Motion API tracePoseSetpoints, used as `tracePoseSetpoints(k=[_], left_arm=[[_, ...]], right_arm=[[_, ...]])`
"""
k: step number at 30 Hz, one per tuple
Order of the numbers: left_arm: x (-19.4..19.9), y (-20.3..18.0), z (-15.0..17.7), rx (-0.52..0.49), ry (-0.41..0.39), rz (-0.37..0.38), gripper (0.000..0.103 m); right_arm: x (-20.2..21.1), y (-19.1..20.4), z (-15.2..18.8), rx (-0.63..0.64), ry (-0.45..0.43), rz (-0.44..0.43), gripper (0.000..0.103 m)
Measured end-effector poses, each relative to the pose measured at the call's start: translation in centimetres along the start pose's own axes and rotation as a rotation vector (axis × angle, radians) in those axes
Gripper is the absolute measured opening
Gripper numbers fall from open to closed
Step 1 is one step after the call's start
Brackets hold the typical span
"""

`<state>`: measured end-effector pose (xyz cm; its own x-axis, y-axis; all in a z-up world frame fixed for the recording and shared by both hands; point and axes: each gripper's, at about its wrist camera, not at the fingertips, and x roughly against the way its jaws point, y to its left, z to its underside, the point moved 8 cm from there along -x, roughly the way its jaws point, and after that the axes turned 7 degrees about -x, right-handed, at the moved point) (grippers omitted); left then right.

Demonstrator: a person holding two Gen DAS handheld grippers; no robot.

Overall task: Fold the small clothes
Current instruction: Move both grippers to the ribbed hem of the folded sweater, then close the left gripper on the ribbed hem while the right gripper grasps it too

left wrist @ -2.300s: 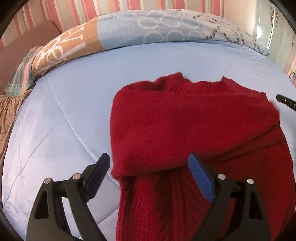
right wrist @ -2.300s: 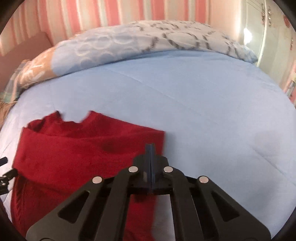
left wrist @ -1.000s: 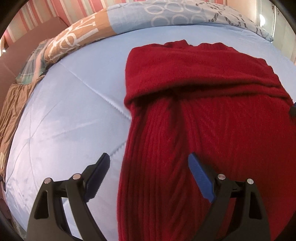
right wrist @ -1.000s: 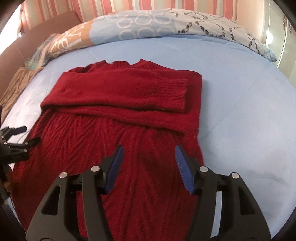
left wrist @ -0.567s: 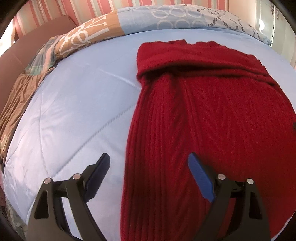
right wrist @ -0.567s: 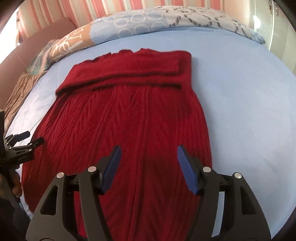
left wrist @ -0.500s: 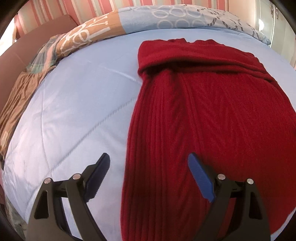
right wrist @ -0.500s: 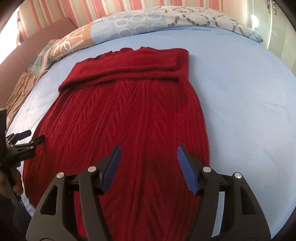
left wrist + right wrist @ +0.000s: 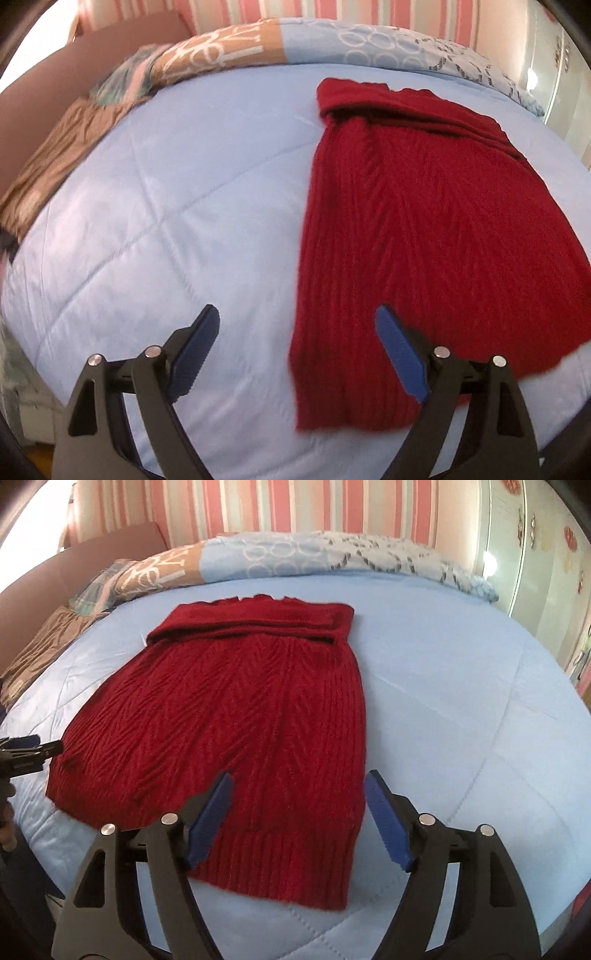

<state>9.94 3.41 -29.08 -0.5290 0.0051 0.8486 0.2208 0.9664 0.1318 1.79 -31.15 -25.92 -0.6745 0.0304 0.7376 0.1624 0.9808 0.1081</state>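
- Bed (image 9: 461, 672), pale blue quilt, spread beneath both claws.
- Red sweater (image 9: 236, 716), flat on quilt, sleeves apparently folded across far end; hem just ahead of both claws.
- Right claw (image 9: 299, 812): jaws apart, just been widening, nothing gripped.
- Left claw (image 9: 297, 354): jaws wide, empty, at the sweater's left edge.

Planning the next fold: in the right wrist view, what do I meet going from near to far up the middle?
Right gripper → sweater hem → ribbed sweater body → folded sleeves → blue quilt → patterned bedding → striped wall.
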Motion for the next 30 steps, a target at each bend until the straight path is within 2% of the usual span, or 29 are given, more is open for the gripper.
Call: tracePoseSetpoints(k=[5,9,13,14,16,17,18,21,27,28,30], left_arm=[[0.0,0.7,3.1,0.010,0.060,0.026,0.087],[0.1,-0.2,3.4,0.006,0.048,0.097,0.087],[-0.5,-1.0,3.4,0.045,0.058,0.170,0.083],[-0.5,-1.0,3.4,0.053,0.060,0.181,0.078],[-0.8,-1.6,3.4,0.064,0.077,0.223,0.060],[-0.9,-1.9,3.5,0.060,0.085,0.234,0.044],[-0.9,-2.3,3.5,0.043,0.088,0.220,0.038],[-0.7,-3.3,3.3,-0.016,0.075,0.167,0.031],[-0.8,-3.6,3.7,-0.081,0.074,0.103,0.032],[-0.9,-3.6,3.7,-0.089,0.075,0.099,0.032],[-1.0,-3.5,3.7,-0.087,0.076,0.102,0.032]], right_arm=[[0.6,0.3,0.7,0.005,-0.013,0.006,0.075],[1.1,0.4,0.8,0.009,-0.019,0.009,0.075],[1.7,0.2,0.7,0.015,-0.030,0.017,0.075],[1.9,0.1,0.7,0.014,-0.033,0.019,0.075],[2.0,-0.4,1.1,0.005,-0.025,0.026,0.076],[2.0,-0.6,1.2,0.002,-0.019,0.029,0.076],[2.0,-0.9,1.4,-0.001,-0.011,0.035,0.076],[2.2,-1.8,2.1,-0.012,0.007,0.055,0.076],[2.0,-3.8,3.5,-0.111,0.072,0.050,0.076],[1.5,-3.6,3.9,-0.110,0.097,0.049,0.072],[0.4,-3.2,4.5,-0.113,0.142,0.032,0.023]])
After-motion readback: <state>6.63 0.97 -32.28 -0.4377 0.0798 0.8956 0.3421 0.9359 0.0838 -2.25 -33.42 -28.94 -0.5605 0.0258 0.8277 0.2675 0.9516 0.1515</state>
